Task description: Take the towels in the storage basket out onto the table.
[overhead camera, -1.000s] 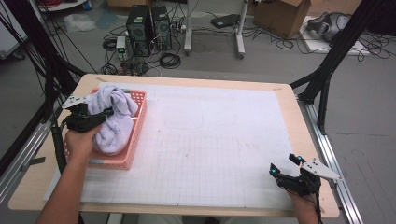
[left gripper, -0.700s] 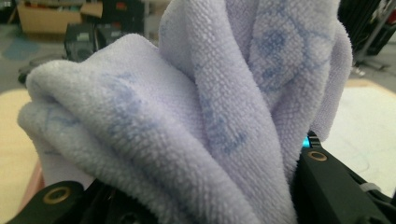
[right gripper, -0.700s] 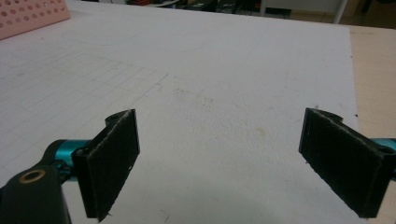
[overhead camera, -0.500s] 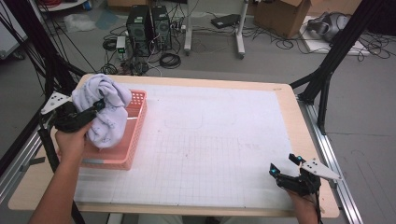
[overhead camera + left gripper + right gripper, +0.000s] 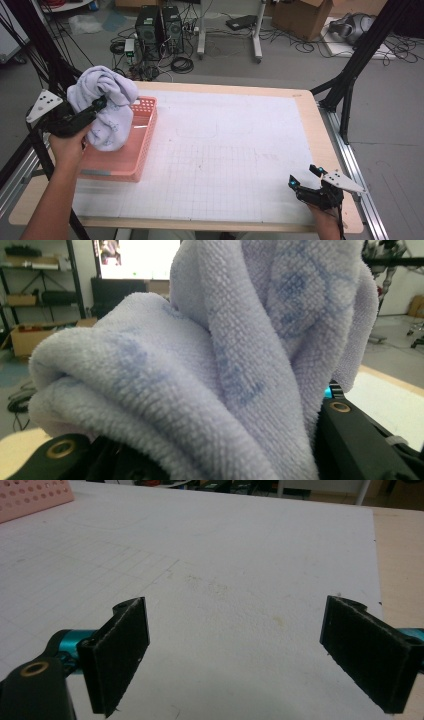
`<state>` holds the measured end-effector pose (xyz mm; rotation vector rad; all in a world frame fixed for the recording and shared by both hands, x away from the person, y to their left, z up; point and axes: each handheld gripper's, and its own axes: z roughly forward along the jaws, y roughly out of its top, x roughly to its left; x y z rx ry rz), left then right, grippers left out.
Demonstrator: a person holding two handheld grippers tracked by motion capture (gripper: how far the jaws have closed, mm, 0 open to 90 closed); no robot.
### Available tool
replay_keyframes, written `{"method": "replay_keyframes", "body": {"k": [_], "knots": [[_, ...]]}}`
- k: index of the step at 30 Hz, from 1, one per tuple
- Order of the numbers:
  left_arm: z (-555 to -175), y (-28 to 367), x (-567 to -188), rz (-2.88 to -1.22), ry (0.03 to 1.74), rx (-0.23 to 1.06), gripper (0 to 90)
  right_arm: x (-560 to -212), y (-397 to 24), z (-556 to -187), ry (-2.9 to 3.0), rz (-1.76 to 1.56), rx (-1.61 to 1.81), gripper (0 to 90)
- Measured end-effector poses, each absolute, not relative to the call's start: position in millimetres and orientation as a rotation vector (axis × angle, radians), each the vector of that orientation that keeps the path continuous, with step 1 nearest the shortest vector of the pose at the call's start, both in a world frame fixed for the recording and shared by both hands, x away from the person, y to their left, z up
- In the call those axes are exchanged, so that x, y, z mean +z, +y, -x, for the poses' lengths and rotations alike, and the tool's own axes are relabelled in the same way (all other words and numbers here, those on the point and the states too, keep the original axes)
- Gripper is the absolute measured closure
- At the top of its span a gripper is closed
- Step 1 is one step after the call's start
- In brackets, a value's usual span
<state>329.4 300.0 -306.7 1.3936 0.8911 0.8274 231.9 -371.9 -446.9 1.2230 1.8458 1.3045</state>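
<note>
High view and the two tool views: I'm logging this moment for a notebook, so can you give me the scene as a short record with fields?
held thing: lavender towel, bunched, lifted above the basket
holder: left tool, shut on the towel
basket: pink plastic basket at the table's left edge, under the towel
right tool: right tool open, nothing between its jaws, low over the near right corner
table: white gridded mat on a wooden top

One towel (image 5: 104, 110) and one basket (image 5: 131, 160) are on hand. Two grippers show: the left (image 5: 97, 105) and the right (image 5: 303, 176).
</note>
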Motion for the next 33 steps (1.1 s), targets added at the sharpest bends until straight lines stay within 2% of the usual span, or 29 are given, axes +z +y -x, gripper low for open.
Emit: {"method": "replay_keyframes", "body": {"k": [11, 33], "knots": [[-319, 293, -280, -1.424, 0.78, 0.847, 61.9, -447, -371, -232, 1.847, -1.224, 1.301, 10.8], [-314, 255, -231, -1.464, 0.489, 0.697, 61.9, -447, -371, -232, 1.849, -1.221, 1.302, 10.8]]}}
